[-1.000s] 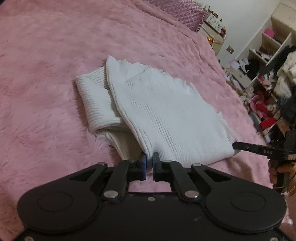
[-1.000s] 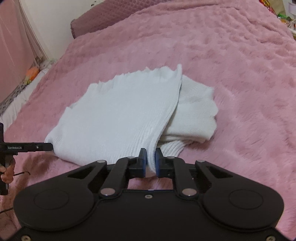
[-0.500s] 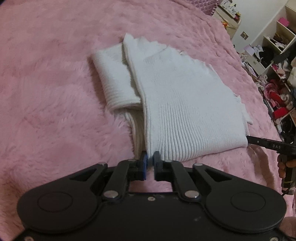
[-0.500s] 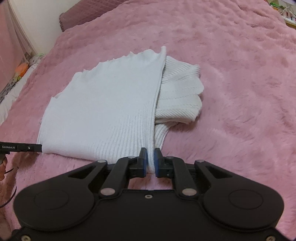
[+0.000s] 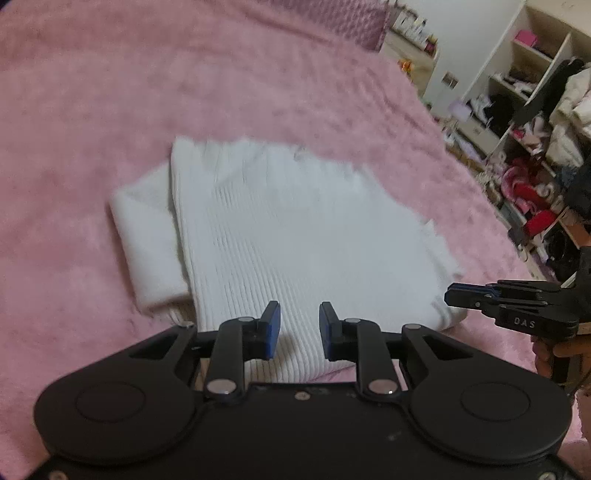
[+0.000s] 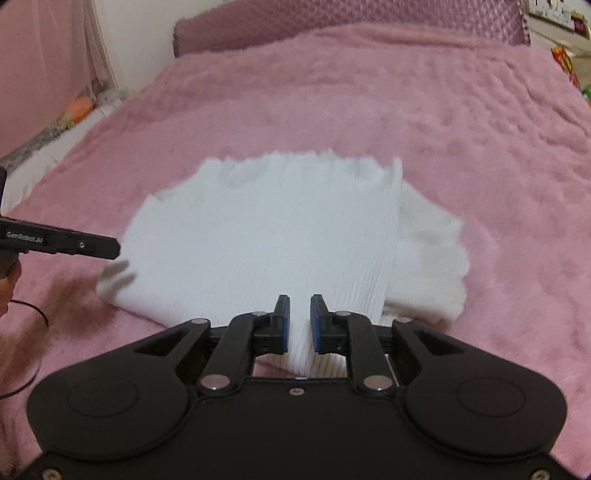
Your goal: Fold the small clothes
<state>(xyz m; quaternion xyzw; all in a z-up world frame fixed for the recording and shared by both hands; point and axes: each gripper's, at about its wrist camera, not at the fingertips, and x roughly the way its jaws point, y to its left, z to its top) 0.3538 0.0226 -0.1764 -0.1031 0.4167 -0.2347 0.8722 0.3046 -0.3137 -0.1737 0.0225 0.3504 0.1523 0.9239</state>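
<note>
A white ribbed sweater (image 5: 295, 229) lies folded on the pink fluffy blanket (image 5: 92, 129), with a folded sleeve sticking out at its left side. My left gripper (image 5: 299, 328) hovers over the near hem; its jaws are opening and the pads stand clear of the knit. In the right wrist view the sweater (image 6: 277, 229) fills the middle. My right gripper (image 6: 300, 321) sits at the near hem with a narrow strip of knit between its pads, its jaws just starting to open. Each gripper shows in the other's view: the right gripper (image 5: 452, 293), the left gripper (image 6: 116, 249).
Open shelves (image 5: 535, 110) crammed with clothes stand beyond the bed's right edge. A quilted headboard (image 6: 332, 29) runs along the far end, and a white strip of floor or mattress edge (image 6: 44, 151) lies at the left. A hand (image 5: 554, 350) holds the right gripper's handle.
The left jaws have parted and let go of the hem. Both grippers moved over the near edge of the sweater, which now lies flat. The right jaws' gap has widened slightly.
</note>
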